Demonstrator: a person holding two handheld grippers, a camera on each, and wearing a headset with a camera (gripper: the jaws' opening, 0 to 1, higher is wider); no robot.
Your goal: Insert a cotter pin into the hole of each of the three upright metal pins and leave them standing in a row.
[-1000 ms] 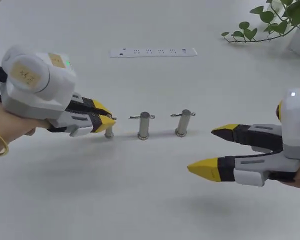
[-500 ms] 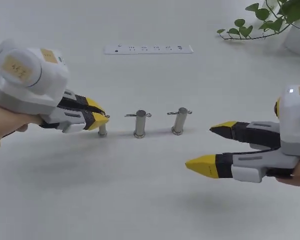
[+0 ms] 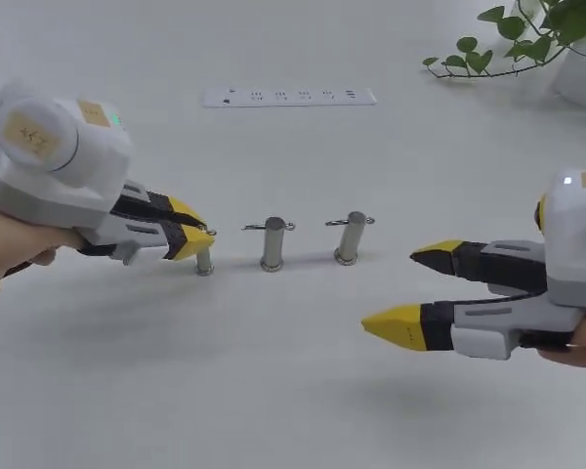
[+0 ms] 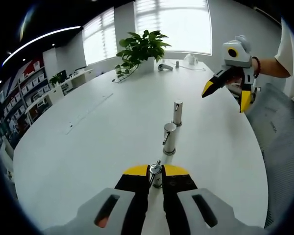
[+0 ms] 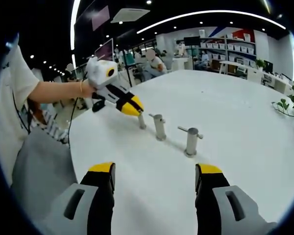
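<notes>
Three upright metal pins stand in a row on the white table. The middle pin (image 3: 272,244) and the right pin (image 3: 349,238) each carry a cotter pin through the top. My left gripper (image 3: 207,240) is shut on a cotter pin (image 4: 156,170) at the top of the left pin (image 3: 204,263), whose upper part its yellow tips hide. The other two pins (image 4: 169,139) (image 4: 177,112) line up beyond it. My right gripper (image 3: 389,291) hangs open and holds nothing, to the right of the row and apart from it; the row (image 5: 159,126) lies ahead of its jaws.
A white power strip (image 3: 289,97) lies at the back of the table. A potted plant (image 3: 527,34) stands at the back right corner. The table edge curves close behind the left gripper (image 5: 129,105), where a person's arm and lap show.
The camera shifted a little, so the whole picture slid left. My left gripper stays at the top of the left pin with barely any movement. The right gripper holds its place, still open.
</notes>
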